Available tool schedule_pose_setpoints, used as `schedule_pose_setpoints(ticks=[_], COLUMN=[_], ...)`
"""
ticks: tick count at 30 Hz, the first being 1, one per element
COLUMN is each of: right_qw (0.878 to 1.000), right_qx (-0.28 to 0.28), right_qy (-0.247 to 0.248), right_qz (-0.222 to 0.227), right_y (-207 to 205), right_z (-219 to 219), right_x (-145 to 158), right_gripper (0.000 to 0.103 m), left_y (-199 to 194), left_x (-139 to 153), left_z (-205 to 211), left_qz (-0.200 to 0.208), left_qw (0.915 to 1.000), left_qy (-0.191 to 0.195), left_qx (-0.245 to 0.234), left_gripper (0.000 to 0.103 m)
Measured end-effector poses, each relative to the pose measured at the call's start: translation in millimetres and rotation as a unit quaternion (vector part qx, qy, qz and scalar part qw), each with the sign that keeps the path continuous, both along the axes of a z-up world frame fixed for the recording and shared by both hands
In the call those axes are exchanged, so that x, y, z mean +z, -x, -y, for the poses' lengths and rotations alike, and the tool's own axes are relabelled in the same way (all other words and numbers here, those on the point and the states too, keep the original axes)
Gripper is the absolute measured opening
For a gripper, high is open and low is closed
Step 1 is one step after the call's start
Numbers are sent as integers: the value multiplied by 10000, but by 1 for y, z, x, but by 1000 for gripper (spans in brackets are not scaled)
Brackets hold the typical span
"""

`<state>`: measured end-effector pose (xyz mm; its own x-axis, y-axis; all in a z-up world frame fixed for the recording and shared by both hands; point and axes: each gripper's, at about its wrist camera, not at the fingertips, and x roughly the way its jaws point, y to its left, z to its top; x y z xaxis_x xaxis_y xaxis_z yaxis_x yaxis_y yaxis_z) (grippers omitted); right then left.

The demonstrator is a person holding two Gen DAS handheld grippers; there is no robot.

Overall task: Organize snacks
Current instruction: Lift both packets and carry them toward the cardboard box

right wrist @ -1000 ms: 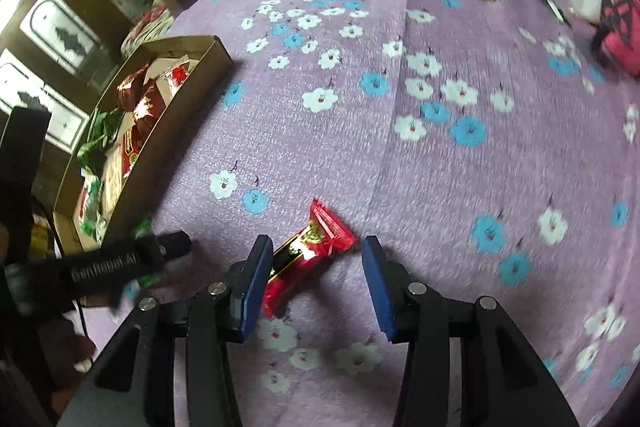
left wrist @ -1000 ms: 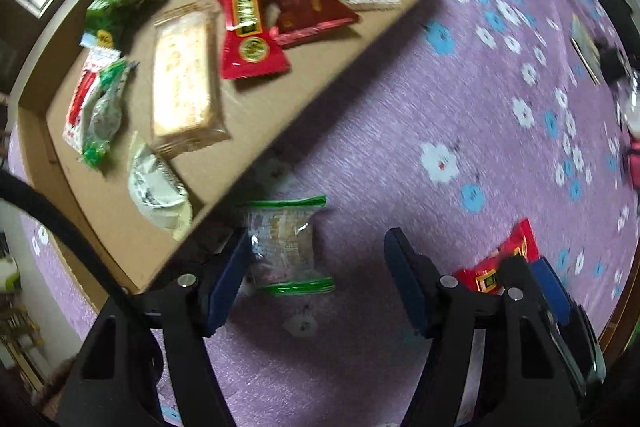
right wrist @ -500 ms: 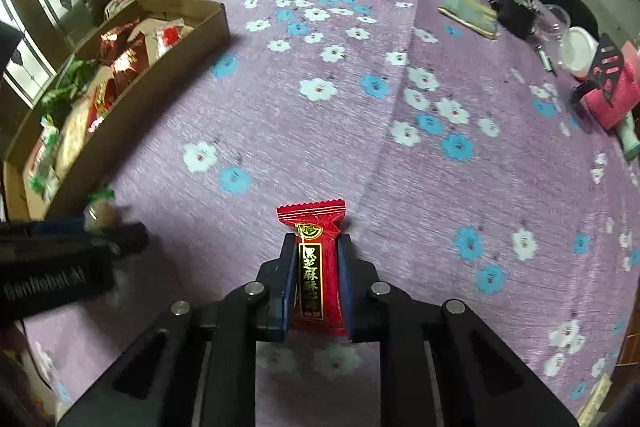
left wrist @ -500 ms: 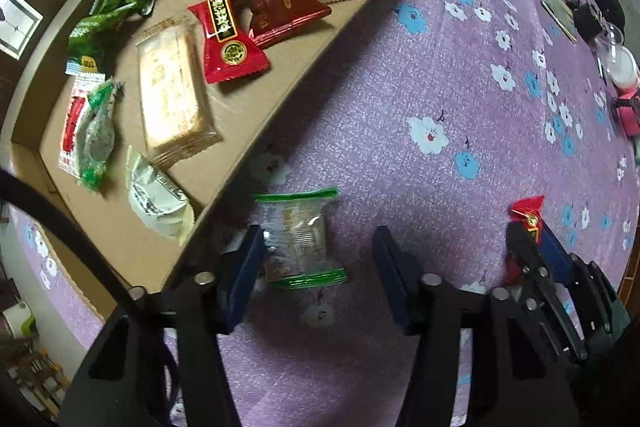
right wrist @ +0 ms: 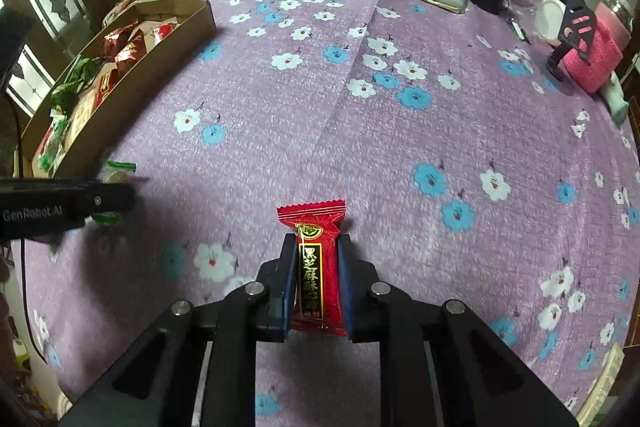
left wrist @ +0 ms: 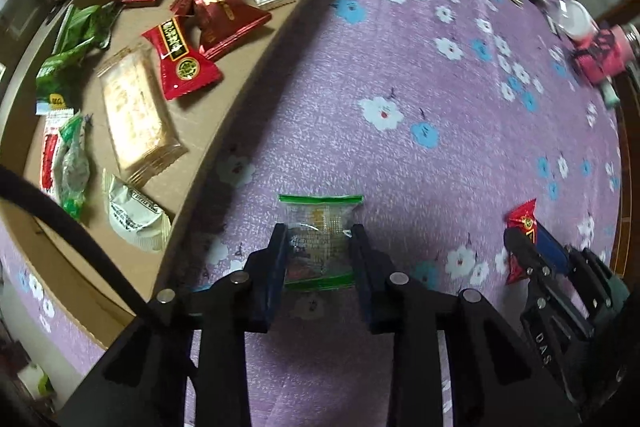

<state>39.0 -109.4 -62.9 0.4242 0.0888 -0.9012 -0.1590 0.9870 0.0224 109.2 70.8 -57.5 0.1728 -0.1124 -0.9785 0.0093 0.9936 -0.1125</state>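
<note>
Left wrist view: the left gripper [left wrist: 319,247], wide apart a second ago, is closing on the green-edged clear snack [left wrist: 319,227] at lower centre, its pads now touching the wrapper on the purple flowered desk [left wrist: 400,67]. The cardboard tray [left wrist: 240,95] at upper left holds ten packets, as far as I can count. At the right edge the right gripper [left wrist: 528,243] carries a red snack [left wrist: 522,219].

Right wrist view: the right gripper [right wrist: 316,267], open before, is clamped on the red snack [right wrist: 318,267] at lower centre. Both of the two loose snacks are now in the grippers, apparently ready for the tray [right wrist: 132,83] at upper left.
</note>
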Motion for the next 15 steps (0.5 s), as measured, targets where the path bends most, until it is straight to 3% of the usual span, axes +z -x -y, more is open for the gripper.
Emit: schedule_pose_setpoints(ticks=[10, 15], right_qw=[9998, 9997], right_qx=[-17, 11], right_qy=[-138, -171], right_qz=[154, 188], right_y=[19, 28], right_z=[5, 5], right_x=[6, 9], right_gripper=[17, 17], left_y=[54, 78], left_x=[-2, 3], left_z=[0, -1], left_qz=[373, 597], left_qw=[9975, 9949], left_qy=[135, -31], left_qx=[-578, -813], left_gripper=[33, 33])
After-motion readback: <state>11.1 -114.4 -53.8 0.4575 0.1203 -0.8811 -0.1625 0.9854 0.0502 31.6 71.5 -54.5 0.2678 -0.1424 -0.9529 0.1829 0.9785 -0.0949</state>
